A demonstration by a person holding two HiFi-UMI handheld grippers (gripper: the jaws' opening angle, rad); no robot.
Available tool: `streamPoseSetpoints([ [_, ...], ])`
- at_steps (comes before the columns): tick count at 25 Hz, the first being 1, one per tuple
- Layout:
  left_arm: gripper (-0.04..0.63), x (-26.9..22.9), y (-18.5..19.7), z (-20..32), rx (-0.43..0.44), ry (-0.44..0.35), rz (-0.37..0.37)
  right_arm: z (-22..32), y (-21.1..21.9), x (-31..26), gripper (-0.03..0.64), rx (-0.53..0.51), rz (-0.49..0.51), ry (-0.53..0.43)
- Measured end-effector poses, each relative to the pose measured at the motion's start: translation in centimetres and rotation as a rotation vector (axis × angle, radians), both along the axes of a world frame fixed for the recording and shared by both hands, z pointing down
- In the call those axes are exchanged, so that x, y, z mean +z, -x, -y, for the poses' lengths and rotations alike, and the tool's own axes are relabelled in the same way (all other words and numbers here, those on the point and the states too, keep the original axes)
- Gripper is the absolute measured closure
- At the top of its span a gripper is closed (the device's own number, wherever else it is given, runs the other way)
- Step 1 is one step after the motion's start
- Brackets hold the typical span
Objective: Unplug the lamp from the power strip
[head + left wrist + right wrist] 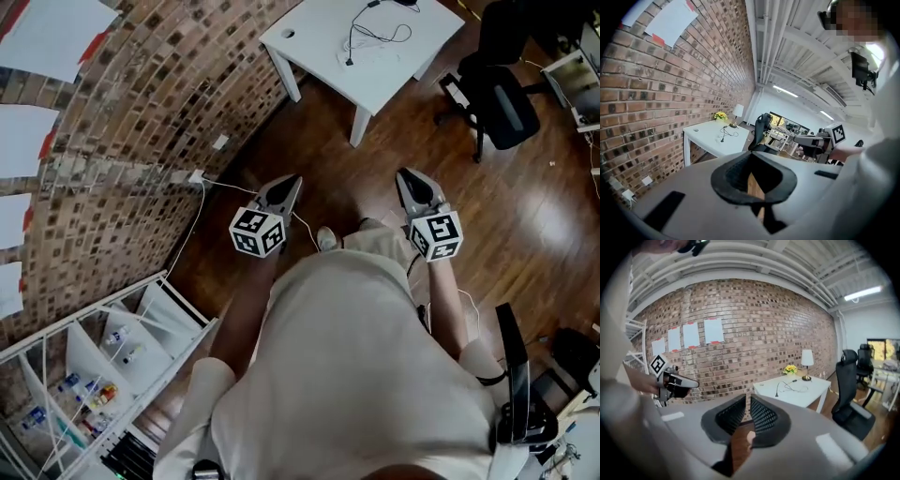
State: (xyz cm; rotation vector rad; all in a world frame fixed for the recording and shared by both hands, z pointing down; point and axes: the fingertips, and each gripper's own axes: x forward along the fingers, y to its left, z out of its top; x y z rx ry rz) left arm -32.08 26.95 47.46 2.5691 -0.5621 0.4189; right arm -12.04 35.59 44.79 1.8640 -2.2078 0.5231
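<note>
Before the white table [394, 70], the left gripper [291, 180] is sitting closed and the right gripper [405, 174] narrowly parted, both empty. The shelf [94, 316] is apparently holding bottles [94, 395].

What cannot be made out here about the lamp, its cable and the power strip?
- Power strip: none recognisable; the white block on the wall, head view, is too small.
- Lamp: head view, cut off by the top edge.
- Cable: its end, all views, too small to tell if plugged in.

one lamp [807, 363], one table [806, 397], two tongs [289, 180] [405, 174].
</note>
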Motion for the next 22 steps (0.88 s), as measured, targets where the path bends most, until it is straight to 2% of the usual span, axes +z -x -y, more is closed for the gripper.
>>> streamPoseSetpoints([
  [3, 0.594, -0.1, -1.1, 0.7, 0.013, -0.001, -0.001, 0.7, 1.2, -2.3, 0.586, -0.083, -0.101, -0.055],
  [6, 0.594, -0.5, -2.9, 1.2, 0.005, 0.015, 0.003, 1.7, -0.6, -3.1, 0.588, -0.055, -0.026, -0.064],
  [8, 0.594, -1.8, -4.7, 1.3, 0.003, 0.009, -0.019, 2.5, -2.7, -4.1, 0.602, -0.027, 0.021, -0.091],
  [12, 0.594, -2.6, -6.8, 1.4, -0.022, 0.021, -0.029, 3.6, -4.8, -5.5, 0.606, -0.052, -0.008, -0.106],
  [14, 0.594, -2.4, -7.7, 1.8, -0.037, 0.023, -0.017, 3.8, -5.6, -6.1, 0.606, -0.086, 0.010, -0.128],
  [18, 0.594, -2.7, -9.5, 1.6, -0.074, -0.011, -0.021, 4.0, -8.6, -3.9, 0.606, -0.093, -0.025, -0.090],
  [22, 0.594, -1.1, -10.0, 1.1, -0.109, 0.029, -0.022, 4.5, -9.8, -3.5, 0.609, -0.098, -0.006, -0.097],
])
